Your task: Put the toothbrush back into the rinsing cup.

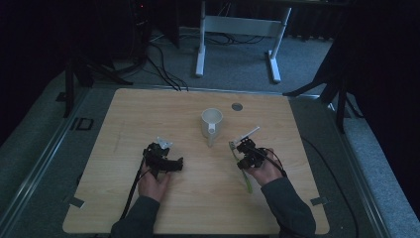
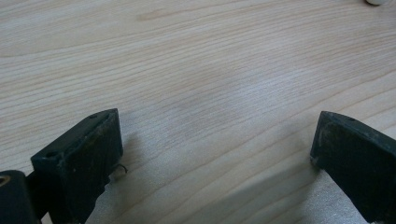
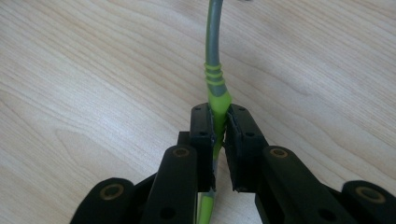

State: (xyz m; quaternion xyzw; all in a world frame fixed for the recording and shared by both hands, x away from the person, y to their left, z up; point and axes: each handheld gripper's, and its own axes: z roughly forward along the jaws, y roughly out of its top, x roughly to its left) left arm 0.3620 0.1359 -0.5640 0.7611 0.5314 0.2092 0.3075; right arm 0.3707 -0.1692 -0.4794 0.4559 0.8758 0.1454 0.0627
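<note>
A green and grey toothbrush [image 3: 213, 70] lies low over the wooden table, and my right gripper [image 3: 220, 119] is shut on its green handle. In the high view the toothbrush [image 1: 247, 184] runs from beside the hand up towards its head, with the right gripper [image 1: 242, 157] across its middle. A white mug [image 1: 211, 122] stands upright at the table's centre, just up and left of that gripper. My left gripper [image 1: 172, 163] rests low over the table's left half. In its own view the left gripper [image 2: 215, 133] is open, with bare wood between the jaws.
The wooden table [image 1: 148, 109] has a small grey disc [image 1: 237, 106] set in it behind the mug. Beyond the far edge are white desk legs [image 1: 200, 54] and cables on grey carpet. A white edge [image 2: 377, 2] shows at the top right of the left gripper view.
</note>
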